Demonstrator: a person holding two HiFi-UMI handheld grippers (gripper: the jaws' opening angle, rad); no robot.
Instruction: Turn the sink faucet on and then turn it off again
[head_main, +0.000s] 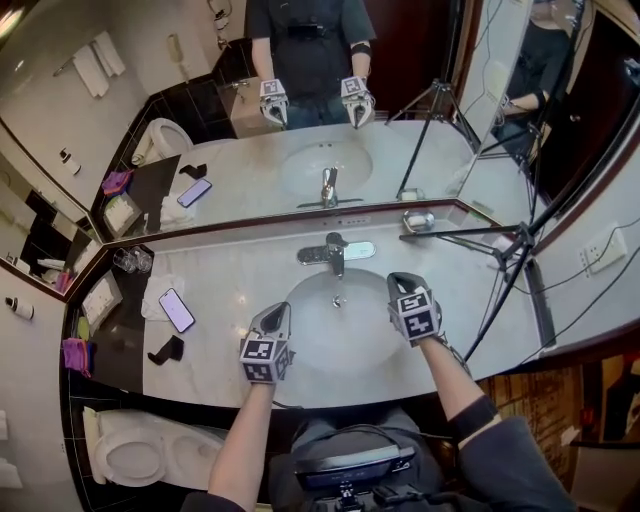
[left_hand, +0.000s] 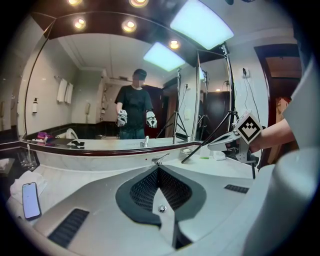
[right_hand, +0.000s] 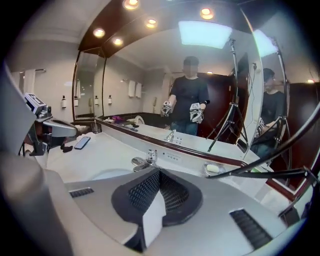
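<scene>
while its jaws sit closed on nothing, the right gripper (head_main: 400, 283) points toward the faucet (head_main: 335, 252), which stands at the back rim of the sink (head_main: 292, 300), just ahead and to its left. the left gripper (head_main: 275, 313), also closed and empty, looks the farther of the 2.

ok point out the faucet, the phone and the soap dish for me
faucet (head_main: 334, 250), head view, on its lever handle
phone (head_main: 177, 309), head view, middle of its screen
soap dish (head_main: 408, 221), head view, on its left rim
</scene>
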